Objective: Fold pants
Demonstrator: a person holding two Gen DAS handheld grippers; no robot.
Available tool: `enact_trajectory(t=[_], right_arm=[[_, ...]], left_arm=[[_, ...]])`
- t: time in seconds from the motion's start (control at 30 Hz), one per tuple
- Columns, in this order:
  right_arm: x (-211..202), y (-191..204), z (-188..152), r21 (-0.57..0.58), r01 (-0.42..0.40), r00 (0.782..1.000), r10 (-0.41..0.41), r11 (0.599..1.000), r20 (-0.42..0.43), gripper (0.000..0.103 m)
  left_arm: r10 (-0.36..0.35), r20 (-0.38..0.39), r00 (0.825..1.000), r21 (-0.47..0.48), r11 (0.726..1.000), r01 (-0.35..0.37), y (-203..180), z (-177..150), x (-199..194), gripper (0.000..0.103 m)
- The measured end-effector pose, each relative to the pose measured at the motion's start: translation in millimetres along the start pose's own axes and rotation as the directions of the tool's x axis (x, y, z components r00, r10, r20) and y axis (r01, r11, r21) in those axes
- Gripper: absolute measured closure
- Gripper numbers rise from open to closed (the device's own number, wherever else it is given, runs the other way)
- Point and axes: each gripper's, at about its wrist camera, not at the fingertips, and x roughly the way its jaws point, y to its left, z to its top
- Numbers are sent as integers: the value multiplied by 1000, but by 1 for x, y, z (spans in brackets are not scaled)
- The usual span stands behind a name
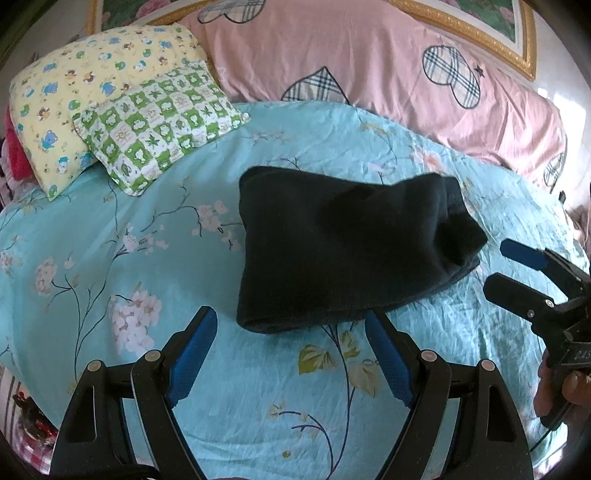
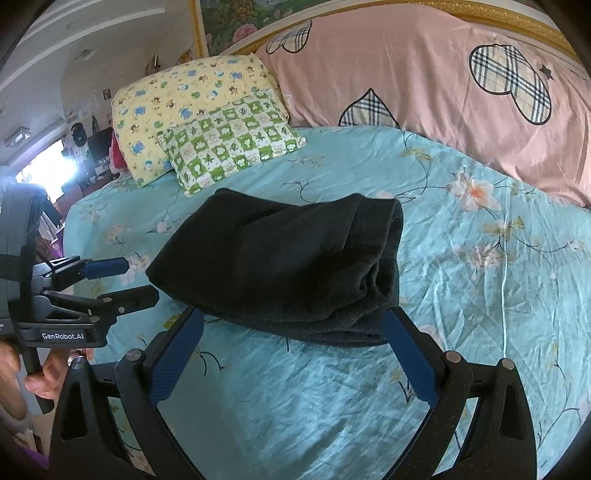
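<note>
The dark pants (image 1: pixel 343 243) lie folded into a thick rectangular bundle on the turquoise floral bedspread (image 1: pixel 129 258); they also show in the right wrist view (image 2: pixel 288 262). My left gripper (image 1: pixel 291 317) is open and empty, just short of the bundle's near edge. It also shows at the left of the right wrist view (image 2: pixel 136 280). My right gripper (image 2: pixel 295 317) is open and empty, its fingertips at the bundle's near edge. It also shows at the right of the left wrist view (image 1: pixel 495 266), beside the bundle's right end.
A yellow cartoon pillow (image 1: pixel 81 92) and a green checked pillow (image 1: pixel 159 125) lie at the back left. A long pink pillow (image 1: pixel 369 62) with plaid hearts runs along the gold-framed headboard (image 1: pixel 480 33). Room clutter shows past the bed's left side (image 2: pixel 74 155).
</note>
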Motion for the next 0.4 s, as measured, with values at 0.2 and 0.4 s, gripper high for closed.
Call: enact_trajectory(t=[0.2,0.4], right_arm=[[-1,2,5,8,-15,1000,15,1000,12,4],[5,8,6,5,-25,1000,25,1000,10,4]], left_arm=[[20,22,1000,-2,1000,-20,0,9,0,20],[44,23,999,-9,999,-44,-3,11,-1,20]])
